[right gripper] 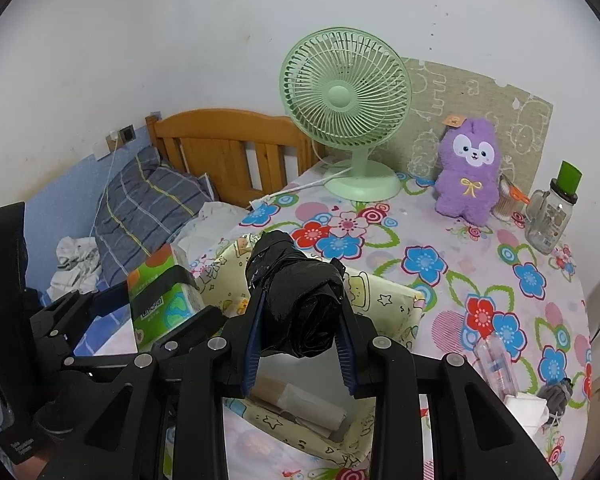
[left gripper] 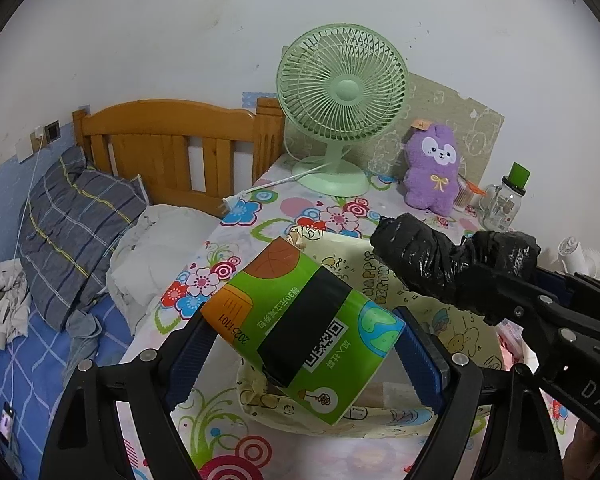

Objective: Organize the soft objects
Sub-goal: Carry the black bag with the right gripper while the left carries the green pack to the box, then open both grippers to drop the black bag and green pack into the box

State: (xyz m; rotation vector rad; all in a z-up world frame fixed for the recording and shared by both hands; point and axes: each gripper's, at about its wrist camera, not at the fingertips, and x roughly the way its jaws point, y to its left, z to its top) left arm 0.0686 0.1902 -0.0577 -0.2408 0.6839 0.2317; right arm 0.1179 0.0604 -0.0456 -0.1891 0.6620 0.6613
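Status — mid-task by the look of it: left claw clamped on a green tissue pack, right claw clamped on a crinkled black plastic roll, both held over the pale-yellow cartoon-print fabric bin on the table, neither yet dropped in. Tissue pack glossy, boxy, squashable; roll cylindrical, shiny. Purple plush toy — fuzzy, upright — stands beyond the bin, beside the green fan, seemingly still to sort.
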